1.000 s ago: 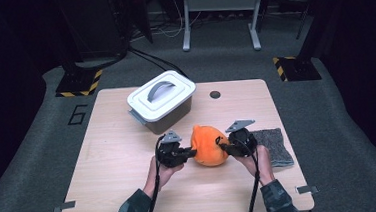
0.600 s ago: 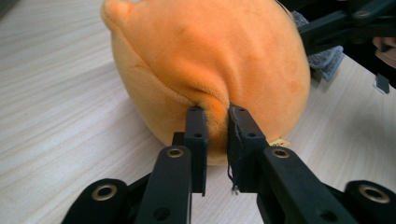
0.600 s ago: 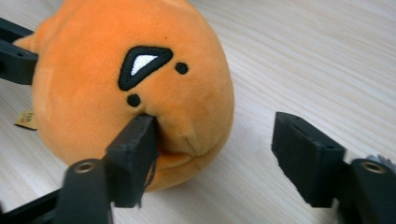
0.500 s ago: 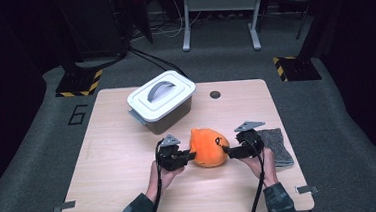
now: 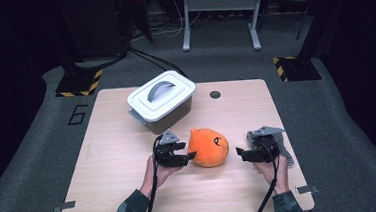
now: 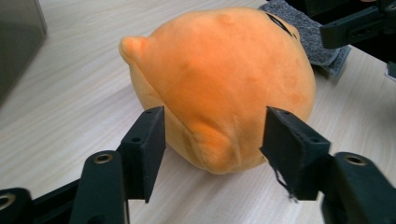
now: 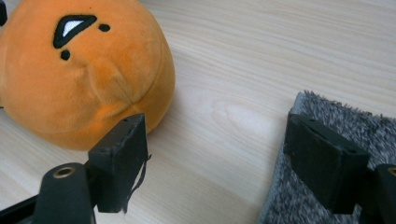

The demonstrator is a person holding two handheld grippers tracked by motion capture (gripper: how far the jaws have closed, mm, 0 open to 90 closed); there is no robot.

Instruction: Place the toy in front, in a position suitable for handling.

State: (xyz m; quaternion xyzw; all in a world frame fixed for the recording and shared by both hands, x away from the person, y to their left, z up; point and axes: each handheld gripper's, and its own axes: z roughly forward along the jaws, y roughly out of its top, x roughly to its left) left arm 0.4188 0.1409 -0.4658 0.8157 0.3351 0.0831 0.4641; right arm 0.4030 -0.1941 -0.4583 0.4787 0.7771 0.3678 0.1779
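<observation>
Orange and plush, the round toy [image 5: 208, 146] sits on the wooden counter [image 5: 109, 156] just below its centre, at five o'clock from the lidded white box [image 5: 162, 100]. Your left claw [image 5: 188, 155] is at the toy's nine o'clock, jaws spread around its near end without pinching it. Your right claw [image 5: 241, 154] waits at its three o'clock, jaws apart, clear of the toy, over the grey cloth [image 7: 322, 154].

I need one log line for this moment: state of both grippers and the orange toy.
left gripper: open, at plush toy | right gripper: open, apart from toy, over grey cloth | toy: on table
</observation>
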